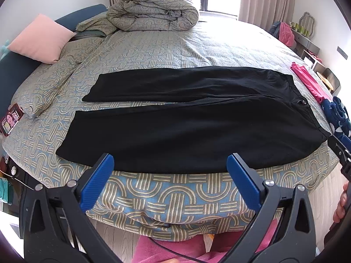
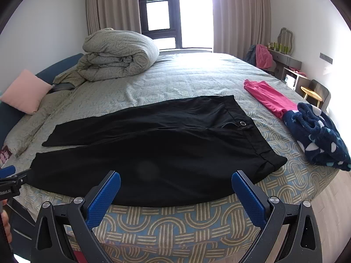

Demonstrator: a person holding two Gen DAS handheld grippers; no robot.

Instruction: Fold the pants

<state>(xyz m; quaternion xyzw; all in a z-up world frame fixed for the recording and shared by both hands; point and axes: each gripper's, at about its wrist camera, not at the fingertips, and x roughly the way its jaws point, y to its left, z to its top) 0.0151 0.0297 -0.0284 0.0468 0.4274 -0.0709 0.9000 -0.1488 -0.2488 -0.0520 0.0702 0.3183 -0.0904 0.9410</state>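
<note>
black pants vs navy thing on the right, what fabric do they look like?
Black pants: looks like thin, smooth woven cloth, matte; lies flat, fine creases, metal snap at the waistband. Navy garment: likely plush fleece; thick fuzzy pile, bulky rounded folds, pale spots.

Rolled duvet (image 2: 119, 53), pink pillow (image 1: 40, 38), pink garment (image 2: 268, 98) on bed (image 2: 186, 225).

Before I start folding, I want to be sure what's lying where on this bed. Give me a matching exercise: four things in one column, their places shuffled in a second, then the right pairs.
Things:
1. black pants
2. rolled duvet
3. pink pillow
4. navy fleece

Places:
A. propped against the blue headboard
B. right edge of the bed, beside the folded pink garment
C. far side, near the window
D. spread flat along the near edge, just past both open grippers

Pairs: 1-D, 2-C, 3-A, 4-B
</note>
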